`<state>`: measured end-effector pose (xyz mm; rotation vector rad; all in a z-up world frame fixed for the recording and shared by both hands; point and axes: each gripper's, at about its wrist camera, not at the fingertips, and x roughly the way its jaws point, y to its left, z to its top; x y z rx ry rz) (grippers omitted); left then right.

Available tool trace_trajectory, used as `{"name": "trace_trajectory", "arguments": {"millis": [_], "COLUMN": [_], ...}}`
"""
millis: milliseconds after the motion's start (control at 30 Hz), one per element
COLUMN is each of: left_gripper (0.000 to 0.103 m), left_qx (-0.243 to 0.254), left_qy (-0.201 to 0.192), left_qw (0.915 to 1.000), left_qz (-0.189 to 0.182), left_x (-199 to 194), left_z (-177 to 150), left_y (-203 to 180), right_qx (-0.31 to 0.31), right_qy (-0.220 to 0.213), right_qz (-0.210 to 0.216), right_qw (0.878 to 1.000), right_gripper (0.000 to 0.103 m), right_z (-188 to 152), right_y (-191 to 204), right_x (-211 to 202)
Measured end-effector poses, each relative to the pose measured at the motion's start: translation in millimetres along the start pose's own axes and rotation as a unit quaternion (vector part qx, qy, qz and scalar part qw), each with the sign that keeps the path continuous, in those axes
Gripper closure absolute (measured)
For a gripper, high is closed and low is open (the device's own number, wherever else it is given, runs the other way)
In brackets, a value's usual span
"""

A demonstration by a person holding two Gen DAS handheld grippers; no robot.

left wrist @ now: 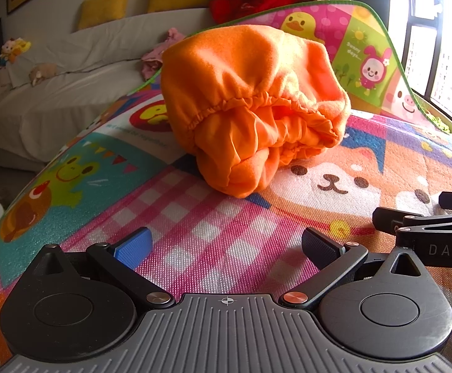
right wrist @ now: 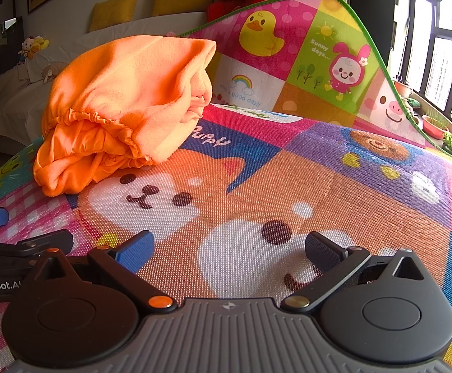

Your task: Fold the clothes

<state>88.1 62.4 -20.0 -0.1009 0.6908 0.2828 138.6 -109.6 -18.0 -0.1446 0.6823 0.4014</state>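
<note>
Left gripper and right gripper both low over the woven cartoon play mat, jaws spread wide, holding nothing, ribbed pads bare. Ahead, apart from both, the orange garment sits bunched, soft fleece, gathered elastic hem.

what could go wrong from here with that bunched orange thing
The orange garment lies bunched, its elastic hem gathered, so open tongs may pinch several layers together. Right tongs sit close beside the left; they could collide. The play mat curls up behind, limiting spreading room.
</note>
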Motion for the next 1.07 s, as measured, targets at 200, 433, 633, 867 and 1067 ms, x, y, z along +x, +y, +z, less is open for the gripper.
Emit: {"name": "trace_trajectory", "arguments": {"millis": [200,433,633,867,1067], "left_gripper": [0.0,0.0,0.0,0.0,0.0], "left_qx": [0.003,0.0,-0.003,-0.006,-0.007], "left_qy": [0.023,0.023,0.018,0.015,0.014], "left_qw": [0.9997,0.9997,0.9998,0.9998,0.9998], "left_qz": [-0.012,-0.007,-0.009,-0.01,-0.01], "left_x": [0.0,1.0,0.1,-0.3,-0.1], "left_z": [4.8,4.2,2.8,2.6,2.7], "left_y": [1.7,0.7,2.0,2.0,2.0], "right_qx": [0.0,-0.001,0.0,0.0,0.0], "right_qy": [-0.001,-0.001,-0.001,-0.001,-0.001], "right_qz": [-0.001,-0.001,-0.001,-0.001,-0.001], "right_qw": [1.0,1.0,1.0,1.0,1.0], "right_gripper": [0.0,0.0,0.0,0.0,0.0], "right_z": [-0.4,-0.8,-0.8,-0.9,-1.0], "right_y": [1.5,1.7,1.3,0.7,0.6], "right_x": [0.0,0.2,-0.1,-0.2,-0.7]}}
